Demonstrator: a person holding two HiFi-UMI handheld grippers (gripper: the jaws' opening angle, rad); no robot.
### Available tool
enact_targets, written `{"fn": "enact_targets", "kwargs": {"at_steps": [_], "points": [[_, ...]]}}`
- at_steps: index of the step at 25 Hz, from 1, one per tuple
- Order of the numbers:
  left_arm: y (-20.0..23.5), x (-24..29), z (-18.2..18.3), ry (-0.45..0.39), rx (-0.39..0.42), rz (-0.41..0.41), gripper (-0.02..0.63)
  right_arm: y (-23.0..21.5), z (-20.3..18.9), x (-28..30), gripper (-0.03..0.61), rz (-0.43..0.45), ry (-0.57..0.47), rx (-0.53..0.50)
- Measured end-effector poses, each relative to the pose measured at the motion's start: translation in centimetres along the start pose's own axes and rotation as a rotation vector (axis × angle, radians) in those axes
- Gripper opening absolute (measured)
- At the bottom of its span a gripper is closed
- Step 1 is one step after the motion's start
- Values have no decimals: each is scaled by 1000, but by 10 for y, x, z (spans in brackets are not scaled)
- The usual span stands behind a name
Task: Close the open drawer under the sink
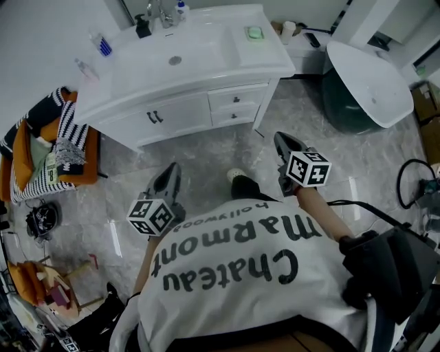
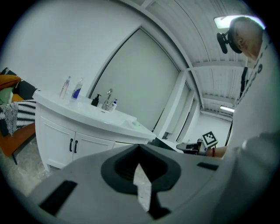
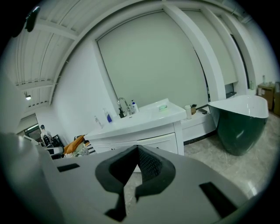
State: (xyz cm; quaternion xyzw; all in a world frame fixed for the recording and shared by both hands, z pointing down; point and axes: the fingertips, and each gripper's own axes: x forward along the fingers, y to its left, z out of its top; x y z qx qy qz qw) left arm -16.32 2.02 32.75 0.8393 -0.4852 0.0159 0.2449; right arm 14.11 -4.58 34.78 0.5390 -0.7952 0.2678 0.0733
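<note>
Both grippers empty, well back from the vanity
The grey left gripper (image 1: 170, 172) and grey right gripper (image 1: 282, 141) have their jaws together. Beyond them, the two white knobbed drawers (image 1: 223, 100) under the white sink (image 1: 199, 48) look flush, so a slight gap could go unnoticed.

It was a bathroom: white vanity cabinet with moulded basin (image 1: 180, 114), chrome tap (image 1: 165, 12), dark-green freestanding tub (image 1: 352, 104), grey marble-patterned floor (image 1: 206, 150).

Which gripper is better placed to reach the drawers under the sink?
Probably the right. The right gripper is nearer the drawers at the vanity's right end; the left gripper points at the cupboard doors instead.
</note>
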Motion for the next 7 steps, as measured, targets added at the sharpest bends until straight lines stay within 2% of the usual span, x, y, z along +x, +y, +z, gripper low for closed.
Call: {"fn": "enact_targets", "kwargs": {"at_steps": [7], "points": [[-3,2,-7,6,-4,-3,8,2,-9,3,9,7,20,-9]]}}
